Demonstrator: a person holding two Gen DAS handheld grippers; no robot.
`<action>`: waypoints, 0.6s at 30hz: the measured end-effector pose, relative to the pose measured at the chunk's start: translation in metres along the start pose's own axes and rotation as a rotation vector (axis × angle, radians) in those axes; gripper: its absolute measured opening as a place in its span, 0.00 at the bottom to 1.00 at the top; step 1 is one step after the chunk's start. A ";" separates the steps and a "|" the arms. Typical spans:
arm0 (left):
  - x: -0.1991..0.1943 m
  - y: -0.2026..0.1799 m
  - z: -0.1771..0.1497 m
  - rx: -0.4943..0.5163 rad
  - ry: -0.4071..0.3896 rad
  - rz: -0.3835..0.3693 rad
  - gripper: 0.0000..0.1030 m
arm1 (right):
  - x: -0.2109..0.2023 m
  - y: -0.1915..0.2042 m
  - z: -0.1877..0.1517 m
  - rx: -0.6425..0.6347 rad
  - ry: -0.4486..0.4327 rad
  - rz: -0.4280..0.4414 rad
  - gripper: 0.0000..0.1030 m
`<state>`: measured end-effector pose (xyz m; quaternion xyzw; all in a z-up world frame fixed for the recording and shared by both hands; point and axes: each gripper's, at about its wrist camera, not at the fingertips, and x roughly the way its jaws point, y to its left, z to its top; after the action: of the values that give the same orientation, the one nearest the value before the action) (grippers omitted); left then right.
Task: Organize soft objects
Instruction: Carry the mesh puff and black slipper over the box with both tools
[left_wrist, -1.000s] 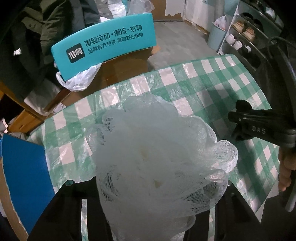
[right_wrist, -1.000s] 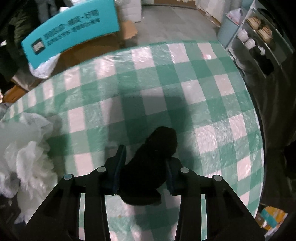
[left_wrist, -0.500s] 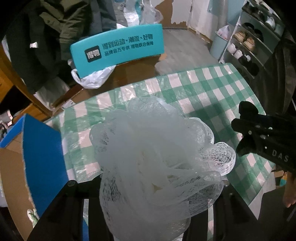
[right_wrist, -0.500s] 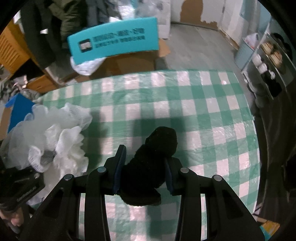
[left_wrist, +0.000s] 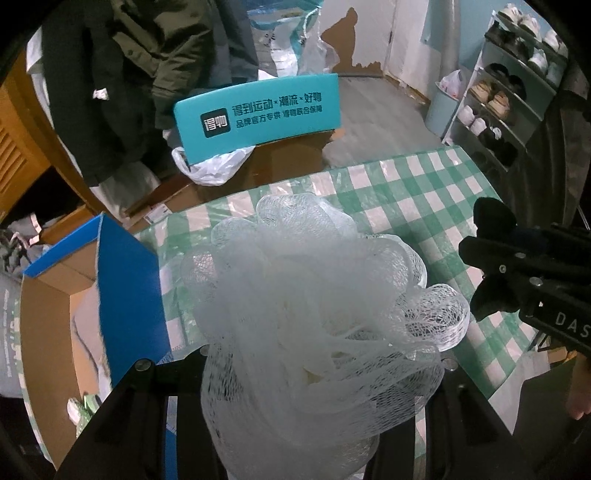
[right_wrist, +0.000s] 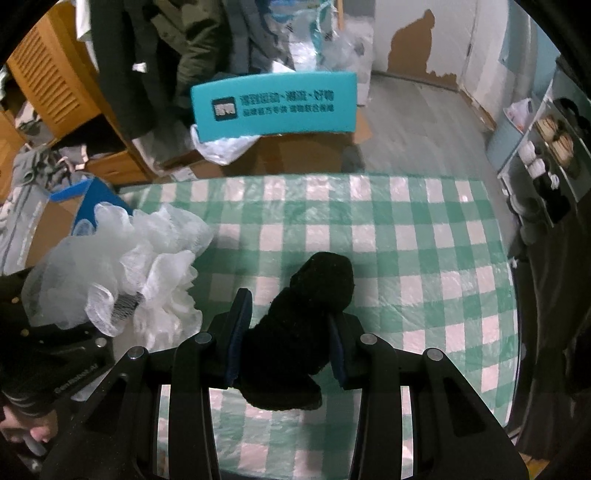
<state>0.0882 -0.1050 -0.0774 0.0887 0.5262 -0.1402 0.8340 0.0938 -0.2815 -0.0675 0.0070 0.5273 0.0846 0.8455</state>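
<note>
White mesh bath sponge (left_wrist: 317, 314) sits clamped in the left claw (left_wrist: 314, 373), held up above the left part of the green-checked worktop (left_wrist: 417, 192), just beside an open blue-flapped cardboard box (left_wrist: 125, 295). Judgement: very light, springy, no firm core; ruffles snag and compress, so a grip deep through the gathered middle holds better than one on loose outer loops. Right claw (right_wrist: 286, 343) is closed on a black sock (right_wrist: 299, 325), pads pressing its mid-length, toe end sticking forward above the worktop. Judgement: sock is limp and light, not fragile; free ends droop, mid-body pinch suits it. Neither item touches the worktop, as far as I can tell.
</note>
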 end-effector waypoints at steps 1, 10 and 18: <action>-0.002 0.001 -0.001 -0.003 -0.002 0.002 0.42 | -0.002 0.003 0.001 -0.005 -0.004 0.003 0.36; -0.033 0.019 -0.008 -0.029 -0.054 0.029 0.42 | -0.017 0.033 0.006 -0.055 -0.036 0.046 0.36; -0.065 0.047 -0.012 -0.064 -0.107 0.062 0.42 | -0.031 0.067 0.015 -0.107 -0.070 0.096 0.36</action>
<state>0.0669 -0.0478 -0.0236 0.0708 0.4822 -0.1020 0.8672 0.0849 -0.2188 -0.0261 -0.0102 0.4910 0.1528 0.8576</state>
